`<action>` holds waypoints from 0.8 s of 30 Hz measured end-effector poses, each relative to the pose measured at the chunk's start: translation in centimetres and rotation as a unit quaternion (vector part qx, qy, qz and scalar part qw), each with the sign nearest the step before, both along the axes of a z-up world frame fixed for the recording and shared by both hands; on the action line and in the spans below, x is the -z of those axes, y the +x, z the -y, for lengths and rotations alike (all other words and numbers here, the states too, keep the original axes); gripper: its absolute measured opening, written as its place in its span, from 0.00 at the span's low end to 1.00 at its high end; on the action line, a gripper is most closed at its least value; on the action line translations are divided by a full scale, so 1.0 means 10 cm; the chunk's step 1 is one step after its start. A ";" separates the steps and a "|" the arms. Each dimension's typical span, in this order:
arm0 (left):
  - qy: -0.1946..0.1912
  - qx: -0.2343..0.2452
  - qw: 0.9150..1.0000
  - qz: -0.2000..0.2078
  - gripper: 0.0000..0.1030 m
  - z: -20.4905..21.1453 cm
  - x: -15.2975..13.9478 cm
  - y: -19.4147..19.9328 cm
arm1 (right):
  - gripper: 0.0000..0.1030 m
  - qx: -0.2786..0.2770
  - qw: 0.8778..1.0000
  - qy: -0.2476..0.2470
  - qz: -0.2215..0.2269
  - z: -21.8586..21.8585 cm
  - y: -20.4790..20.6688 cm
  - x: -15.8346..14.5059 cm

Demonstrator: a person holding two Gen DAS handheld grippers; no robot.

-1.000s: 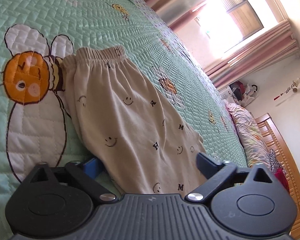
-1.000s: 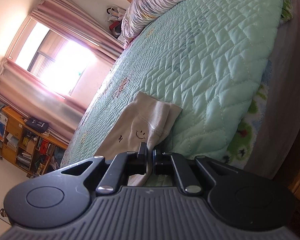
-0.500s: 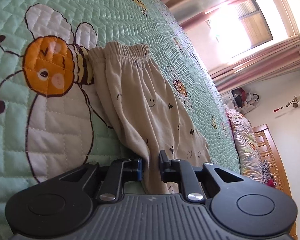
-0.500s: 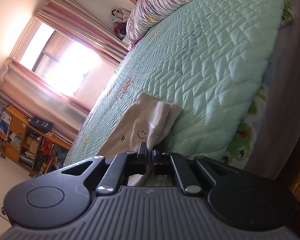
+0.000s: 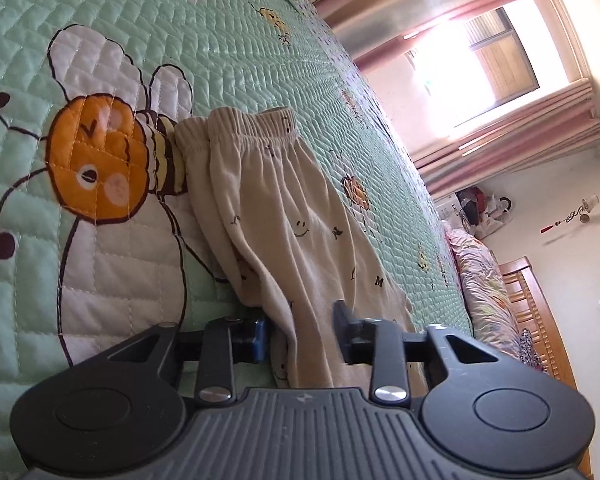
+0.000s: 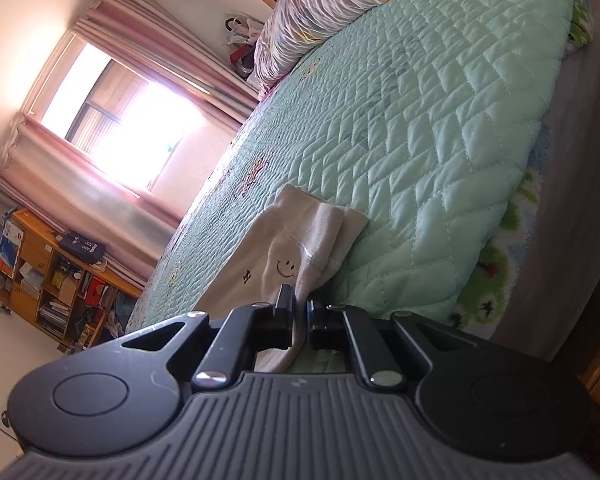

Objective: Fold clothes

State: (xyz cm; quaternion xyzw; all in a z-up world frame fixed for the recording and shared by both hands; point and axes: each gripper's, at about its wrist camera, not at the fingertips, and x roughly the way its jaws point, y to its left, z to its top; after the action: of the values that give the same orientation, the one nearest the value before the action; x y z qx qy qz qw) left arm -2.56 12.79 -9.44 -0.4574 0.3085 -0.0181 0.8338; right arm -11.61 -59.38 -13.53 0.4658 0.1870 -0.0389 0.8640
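Beige trousers [image 5: 284,216] printed with smiley faces and letters lie lengthwise on the green quilt [image 5: 220,32], their elastic waistband at the far end. My left gripper [image 5: 300,332] is shut on a bunched ridge of fabric along the trousers' near side; the cloth fills the gap between its pads. In the right wrist view the trousers' leg ends [image 6: 312,232] lie folded over each other on the quilt [image 6: 440,120]. There my right gripper [image 6: 298,316] is shut on the near edge of that cloth, which hangs down between its fingers.
A large orange bee [image 5: 96,168] is stitched into the quilt left of the waistband. Bunched bedding [image 6: 320,12] and a wooden headboard [image 5: 532,304] lie at the bed's head. The bed's edge [image 6: 572,240] drops away at the right. A wooden shelf [image 6: 56,280] stands under the window.
The left gripper, open astride the trousers' edge a second ago, has closed on the fabric and shifted along the bed. The right gripper has kept still, shut on the cloth.
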 end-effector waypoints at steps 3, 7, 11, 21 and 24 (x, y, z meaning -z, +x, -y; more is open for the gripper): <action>0.015 -0.008 1.000 -0.011 0.06 0.03 -0.04 0.01 | 0.03 0.004 1.000 -0.001 0.004 -0.01 0.00 -0.04; 0.043 -0.004 0.999 0.007 0.05 0.11 -0.27 0.00 | 0.03 0.009 1.000 0.010 0.025 -0.02 -0.02 -0.17; 0.037 0.003 0.998 0.041 0.05 0.14 -0.60 -0.01 | 0.03 0.014 0.998 0.029 0.051 0.01 0.00 -0.34; 0.006 0.003 0.997 0.080 0.05 0.22 -1.10 -0.18 | 0.03 0.033 0.995 0.051 0.076 -0.02 0.02 -0.75; -0.005 0.001 0.996 0.090 0.05 0.19 -1.23 -0.37 | 0.03 0.035 0.994 0.056 0.083 -0.04 -0.09 -0.88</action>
State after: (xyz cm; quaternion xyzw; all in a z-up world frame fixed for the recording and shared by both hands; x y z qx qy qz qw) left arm -6.30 10.87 2.87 -0.4578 0.2323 -0.0619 0.8559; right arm -12.49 -59.01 -4.68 0.5210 0.0998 -0.0197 0.8475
